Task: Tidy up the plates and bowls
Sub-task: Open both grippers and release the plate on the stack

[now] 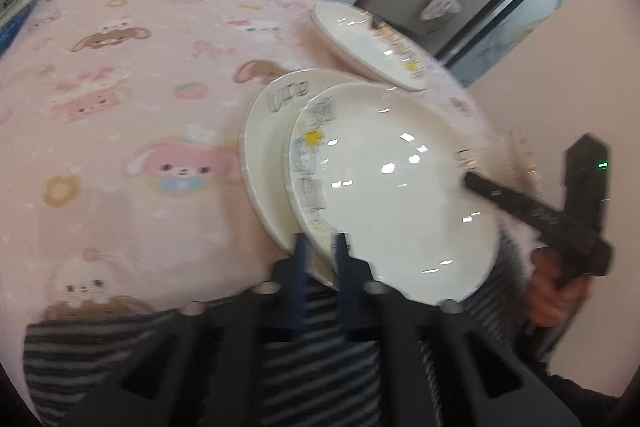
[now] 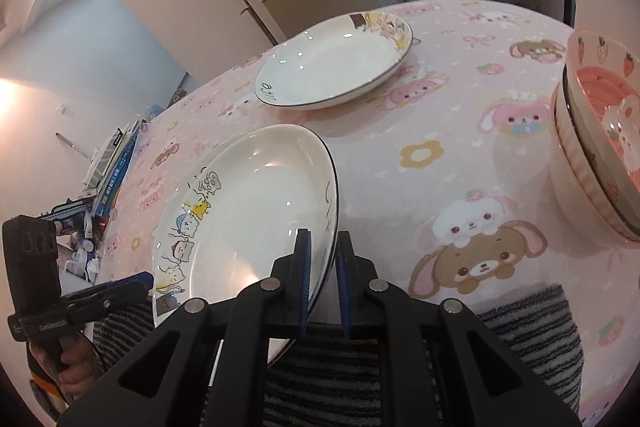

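A white plate with cartoon cats [image 1: 392,187] [image 2: 248,211] is held tilted above the pink tablecloth between both grippers. My left gripper [image 1: 320,251] is shut on its near rim. My right gripper [image 2: 323,255] is shut on the opposite rim. In the left wrist view a second white plate [image 1: 264,131] lies directly behind and under the held one. A third white plate [image 1: 368,43] [image 2: 336,63] rests flat farther back on the table. The right gripper shows in the left wrist view [image 1: 472,183]; the left gripper shows in the right wrist view [image 2: 144,281].
Stacked pink strawberry bowls [image 2: 600,147] stand at the table's right edge. A round table carries the pink cartoon tablecloth [image 2: 460,131] [image 1: 140,107]. A striped grey cloth [image 2: 532,323] lies at the near edge. Boxes and clutter [image 2: 108,179] sit beyond the left edge.
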The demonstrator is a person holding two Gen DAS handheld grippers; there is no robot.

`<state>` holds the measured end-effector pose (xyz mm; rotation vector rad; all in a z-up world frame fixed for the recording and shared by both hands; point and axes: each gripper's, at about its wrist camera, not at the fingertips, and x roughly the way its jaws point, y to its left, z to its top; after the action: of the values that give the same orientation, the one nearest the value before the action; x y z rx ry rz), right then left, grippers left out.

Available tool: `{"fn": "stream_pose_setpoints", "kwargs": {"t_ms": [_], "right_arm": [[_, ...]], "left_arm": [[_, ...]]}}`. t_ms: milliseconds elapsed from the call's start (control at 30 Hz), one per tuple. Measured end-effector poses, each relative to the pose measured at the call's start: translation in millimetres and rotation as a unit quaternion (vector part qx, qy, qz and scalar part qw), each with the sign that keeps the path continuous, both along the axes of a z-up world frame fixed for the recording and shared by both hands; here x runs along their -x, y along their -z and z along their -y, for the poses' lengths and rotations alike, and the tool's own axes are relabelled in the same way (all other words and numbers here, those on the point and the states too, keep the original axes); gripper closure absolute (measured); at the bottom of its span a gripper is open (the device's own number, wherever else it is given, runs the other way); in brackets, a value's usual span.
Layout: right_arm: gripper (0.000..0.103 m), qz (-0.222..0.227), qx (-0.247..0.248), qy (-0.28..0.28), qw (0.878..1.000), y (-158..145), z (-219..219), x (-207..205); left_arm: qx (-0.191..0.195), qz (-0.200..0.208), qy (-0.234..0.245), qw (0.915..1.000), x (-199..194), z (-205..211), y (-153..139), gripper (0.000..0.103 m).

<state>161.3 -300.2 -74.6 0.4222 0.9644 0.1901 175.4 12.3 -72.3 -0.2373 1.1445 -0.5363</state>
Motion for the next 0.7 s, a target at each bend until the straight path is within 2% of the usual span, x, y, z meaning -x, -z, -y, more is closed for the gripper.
{"fn": "stream_pose_setpoints", "kwargs": {"t_ms": [33, 133, 267, 333, 400, 500, 600, 633, 667, 700], "right_arm": [[0.092, 0.000, -0.001, 0.000, 1.000, 1, 0, 0], [0.092, -0.003, 0.000, -0.003, 1.000, 2, 1, -1], [0.092, 0.001, 0.019, -0.005, 1.000, 2, -4, 0], [0.091, 0.005, 0.009, -0.009, 1.000, 3, -5, 0], [0.091, 0.004, 0.000, -0.010, 1.000, 6, -4, -1], [0.091, 0.007, 0.013, -0.011, 1.000, 7, -7, -1], [0.091, 0.012, 0.026, -0.011, 1.000, 7, -11, -1], [0.091, 0.015, 0.035, -0.012, 0.999, 6, -13, -1], [0.091, 0.018, 0.047, -0.014, 0.999, 6, -16, 0], [0.091, 0.020, 0.052, -0.013, 0.998, 6, -17, 0]], "left_arm": [[0.016, -0.013, -0.008, 0.9998, -3, -4, 3, 0.093], [0.014, -0.008, -0.008, 0.9998, -3, -5, 2, 0.093], [-0.035, 0.024, -0.025, 0.9988, 1, -2, -5, 0.093], [-0.049, 0.032, -0.035, 0.9977, 2, -2, -6, 0.093], [-0.049, 0.033, -0.049, 0.9971, 1, -7, -7, 0.092], [-0.052, 0.038, -0.064, 0.9959, 1, -12, -8, 0.092], [-0.031, 0.025, -0.056, 0.9976, 0, -12, -5, 0.092], [-0.026, 0.027, -0.057, 0.9977, 0, -12, -6, 0.085], [-0.021, 0.032, -0.056, 0.9977, 1, -12, -7, 0.073], [-0.018, 0.037, -0.056, 0.9976, 2, -11, -8, 0.064]]}}
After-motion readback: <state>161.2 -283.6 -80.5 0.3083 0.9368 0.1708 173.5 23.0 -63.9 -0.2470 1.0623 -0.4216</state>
